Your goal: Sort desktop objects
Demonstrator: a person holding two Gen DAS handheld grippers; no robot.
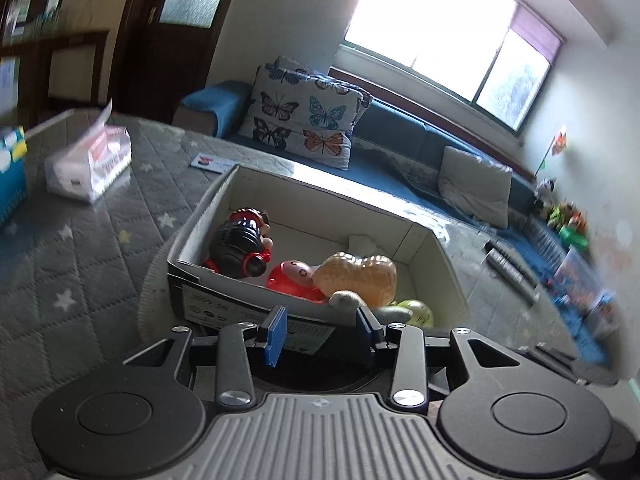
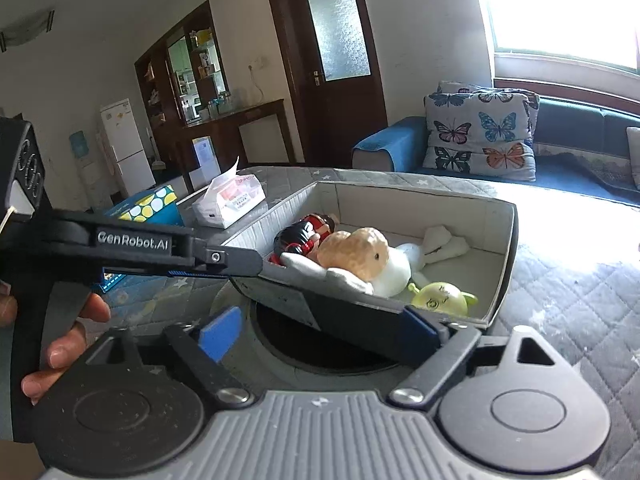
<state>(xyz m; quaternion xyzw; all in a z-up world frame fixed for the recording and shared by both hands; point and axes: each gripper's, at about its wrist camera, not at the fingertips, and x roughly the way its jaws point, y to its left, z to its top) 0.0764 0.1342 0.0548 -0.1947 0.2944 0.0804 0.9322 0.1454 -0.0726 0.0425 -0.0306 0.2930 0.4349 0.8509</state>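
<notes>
Two pairs of tongs meet at the near wall of an open cardboard box [image 1: 308,216] that sits on the grey quilted desk [image 1: 100,240] with its star pattern. The left tongs [image 1: 322,334] stand with their blue pads apart, just short of the box's labelled near wall, and nothing lies between them. The right tongs [image 2: 320,334] are also spread wide; the box's near corner sits between the two blue pads, the right pad up against the cardboard and the left pad well clear of it, so they are not clamped on anything.

Inside the box lie several toys. A black and red figure [image 1: 240,240] rests against the left wall, a red round toy [image 1: 290,276] next to it, and a tan peanut-shaped plush [image 1: 358,276] lies across the middle. A yellow-green toy with a drawn face [image 2: 442,298] sits in the near right corner, beside a white plush [image 2: 394,270].

From the right wrist view the left tongs reach in from the left with a hand [image 2: 60,336] gripping their handle.

Beyond the box, a tissue pack [image 1: 90,164] and a blue spotted box [image 2: 150,206] stand on the desk, well apart from the toys. A sofa holds a butterfly cushion [image 1: 304,116] under the window.
</notes>
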